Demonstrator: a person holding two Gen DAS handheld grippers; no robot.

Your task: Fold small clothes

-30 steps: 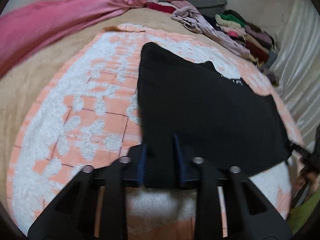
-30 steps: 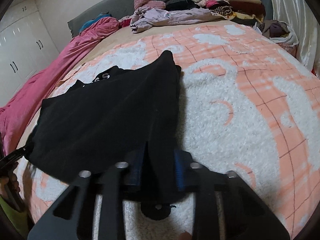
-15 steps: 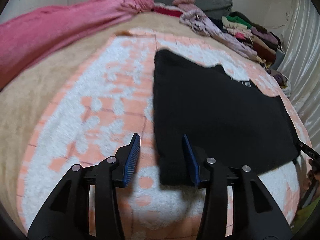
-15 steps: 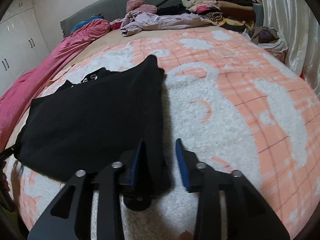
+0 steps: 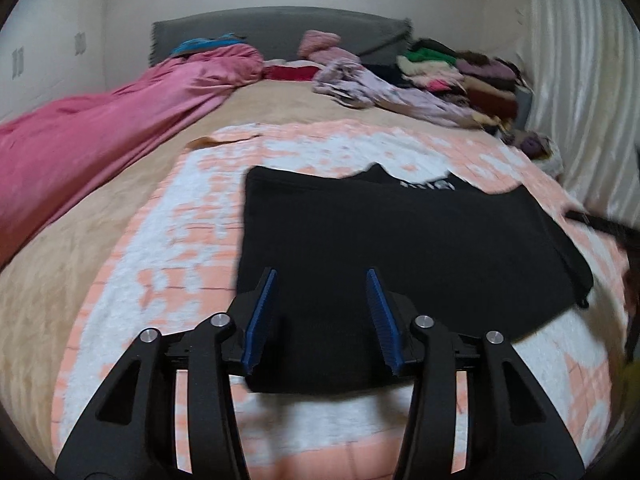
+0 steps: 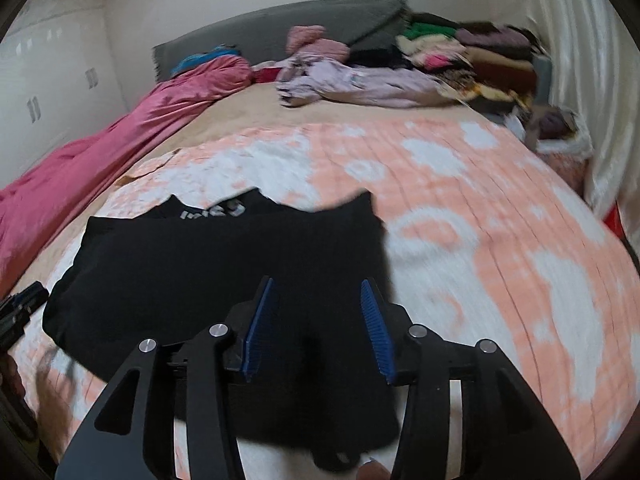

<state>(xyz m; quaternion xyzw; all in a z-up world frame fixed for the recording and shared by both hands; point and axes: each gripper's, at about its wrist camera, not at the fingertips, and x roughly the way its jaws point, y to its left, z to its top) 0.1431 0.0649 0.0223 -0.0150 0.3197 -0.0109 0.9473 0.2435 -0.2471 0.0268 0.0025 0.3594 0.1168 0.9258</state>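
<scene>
- The left gripper [image 5: 322,276] is hovering over the near left corner of the black garment [image 5: 392,248], its jaws opening and standing moderately spread; the blue pads [image 5: 262,316] are pressing on nothing, with the cloth lying below and between them, not pinched.
- The right gripper [image 6: 316,286] is hovering over the near right corner of the same black garment [image 6: 208,272], its jaws likewise opening to a moderate spread; its blue pads [image 6: 376,328] are gripping nothing.
- The garment is lying flat and folded on the peach-and-white blanket [image 5: 168,264], its near edge just under both grippers and white lettering [image 6: 214,212] showing at its far edge.
- In the left wrist view, the other gripper's finger is showing at the right edge, just beside the garment's right side.
- The blanket is covering a beige bedspread [image 5: 280,104].
- A pink duvet [image 5: 100,132] is lying bunched along the left side of the bed.
- Loose lilac clothing [image 6: 360,84] and a stack of folded clothes [image 6: 480,56] are sitting far off by the grey headboard [image 5: 280,28], well apart from the garment.
- Both views are blurring with motion.
</scene>
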